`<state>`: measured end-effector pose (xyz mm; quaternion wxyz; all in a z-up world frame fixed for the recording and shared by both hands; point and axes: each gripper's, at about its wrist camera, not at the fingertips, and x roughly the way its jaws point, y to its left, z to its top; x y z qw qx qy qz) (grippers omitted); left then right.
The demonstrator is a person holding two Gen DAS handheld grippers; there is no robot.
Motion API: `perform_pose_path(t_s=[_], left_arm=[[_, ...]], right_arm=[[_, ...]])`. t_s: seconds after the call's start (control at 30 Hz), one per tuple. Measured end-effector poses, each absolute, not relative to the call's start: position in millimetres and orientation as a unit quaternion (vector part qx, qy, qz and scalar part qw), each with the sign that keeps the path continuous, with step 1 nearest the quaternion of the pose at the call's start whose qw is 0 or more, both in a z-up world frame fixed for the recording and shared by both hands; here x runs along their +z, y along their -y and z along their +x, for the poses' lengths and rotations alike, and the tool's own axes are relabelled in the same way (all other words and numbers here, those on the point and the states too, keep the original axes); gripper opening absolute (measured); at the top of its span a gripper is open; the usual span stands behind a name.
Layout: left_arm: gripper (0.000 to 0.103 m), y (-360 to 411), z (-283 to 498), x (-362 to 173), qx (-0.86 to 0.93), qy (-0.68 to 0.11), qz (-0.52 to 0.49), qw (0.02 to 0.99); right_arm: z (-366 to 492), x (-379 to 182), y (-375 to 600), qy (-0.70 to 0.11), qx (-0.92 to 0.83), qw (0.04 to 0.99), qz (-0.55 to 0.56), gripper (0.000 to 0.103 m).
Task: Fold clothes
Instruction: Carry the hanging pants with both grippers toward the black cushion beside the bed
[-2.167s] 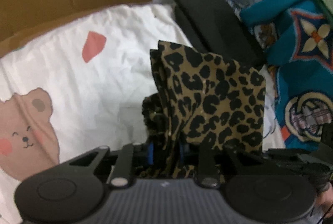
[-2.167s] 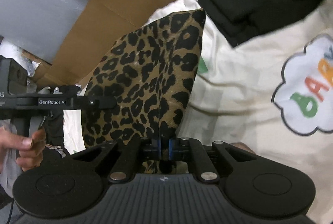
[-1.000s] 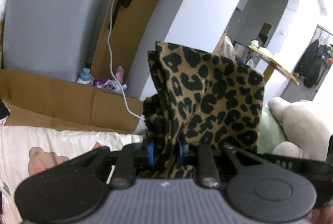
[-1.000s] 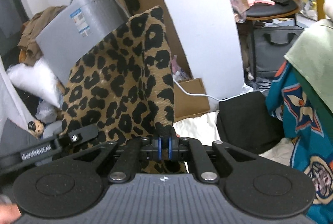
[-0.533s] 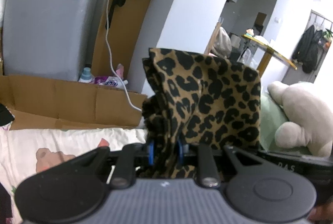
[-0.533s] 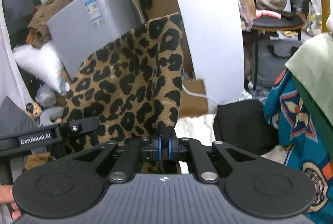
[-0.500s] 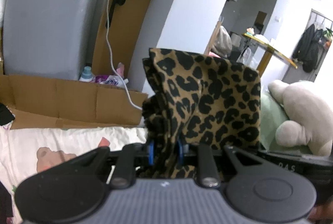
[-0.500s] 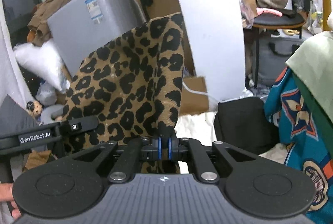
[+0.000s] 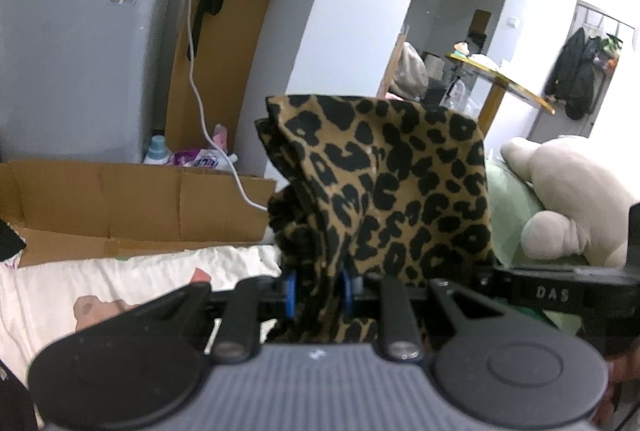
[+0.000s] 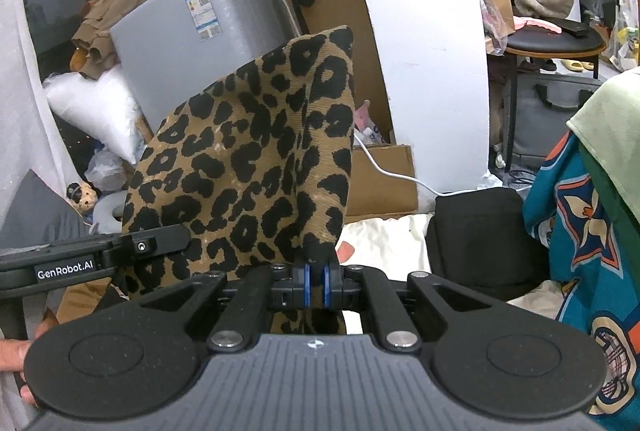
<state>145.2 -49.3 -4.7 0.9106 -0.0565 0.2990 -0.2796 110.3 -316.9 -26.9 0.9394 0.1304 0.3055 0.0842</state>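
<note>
A leopard-print garment (image 9: 392, 183) is held up in the air between both grippers, folded over on itself. My left gripper (image 9: 318, 289) is shut on a bunched thick edge of it. My right gripper (image 10: 315, 281) is shut on a thin corner of the same garment (image 10: 256, 167). The cloth stands up in front of both cameras and hides the space between the grippers. The other gripper's black body shows at the right edge of the left wrist view (image 9: 560, 293) and at the left of the right wrist view (image 10: 92, 259).
A cream printed bed sheet (image 9: 120, 279) lies below. A folded black garment (image 10: 480, 231) and a teal patterned cloth (image 10: 580, 239) lie to the right. A cardboard sheet (image 9: 140, 207), a grey appliance (image 9: 80, 51), a white cable and a plush toy (image 9: 568, 199) stand behind.
Both grippers lifted the leopard garment off the bed and tilted up to face the room. In the last half second the views shifted only slightly.
</note>
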Motion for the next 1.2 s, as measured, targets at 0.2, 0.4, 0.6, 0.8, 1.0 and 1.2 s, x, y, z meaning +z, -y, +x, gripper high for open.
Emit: perform_pose_path(t_s=[0.2, 0.4, 0.6, 0.8, 1.0, 1.2], left_arm=[[0.022, 53.9, 140.0, -0.7, -0.281, -0.290, -0.044, 0.914], [0.022, 66.0, 138.0, -1.0, -0.290, -0.286, -0.025, 0.913], [0.022, 81.3, 154.1, -16.6, -0.303, -0.314, -0.019, 0.899], [0.022, 102.0, 177.9, -29.1, -0.311, -0.328, -0.008, 0.892], [0.022, 132.2, 204.4, -41.8, -0.317, -0.329, -0.002, 0.889], [0.022, 165.9, 225.8, -64.5, -0.322, -0.330, 0.000, 0.888]], right_arm=[[110.3, -25.5, 315.0, -0.303, 0.085, 0.942, 0.120, 0.005], [111.8, -26.0, 317.4, -0.306, 0.071, 0.944, 0.099, 0.005], [122.0, -32.6, 328.2, -0.324, 0.049, 0.940, 0.094, 0.005], [143.7, -42.5, 341.7, -0.344, 0.048, 0.935, 0.065, 0.005], [167.8, -57.7, 369.6, -0.347, 0.040, 0.935, 0.054, 0.005], [186.2, -80.1, 397.5, -0.347, 0.018, 0.936, 0.060, 0.005]])
